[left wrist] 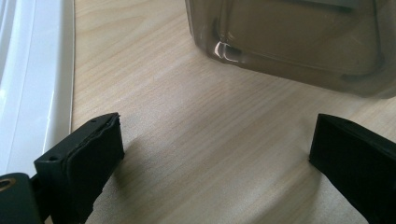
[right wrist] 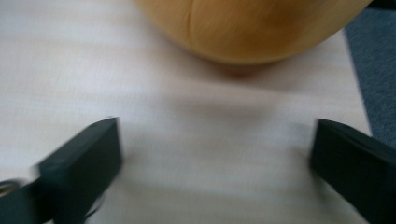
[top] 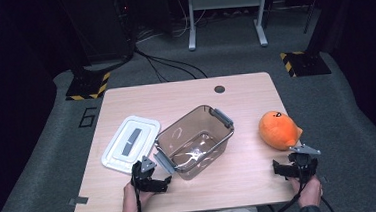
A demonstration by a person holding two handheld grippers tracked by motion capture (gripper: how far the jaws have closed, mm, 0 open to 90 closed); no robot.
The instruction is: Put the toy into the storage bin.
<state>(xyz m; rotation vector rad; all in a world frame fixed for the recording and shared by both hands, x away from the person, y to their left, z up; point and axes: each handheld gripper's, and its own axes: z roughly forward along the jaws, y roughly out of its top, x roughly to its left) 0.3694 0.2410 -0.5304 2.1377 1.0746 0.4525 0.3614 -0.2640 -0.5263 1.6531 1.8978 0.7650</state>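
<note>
Jaws of left gripper [left wrist: 212,154] and right gripper [right wrist: 215,158] apart; bin [top: 194,140], lid [top: 131,142], orange plush [top: 278,130] overhead.

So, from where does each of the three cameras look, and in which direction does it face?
High view: above the person's side, facing forward and down on the table; both hands, left gripper, right gripper.
Left gripper view: on the left gripper, facing the clear bin and white lid; open jaws.
Right gripper view: on the right gripper, facing the orange plush toy; open jaws.
Shared: bin, lid, toy.
</note>
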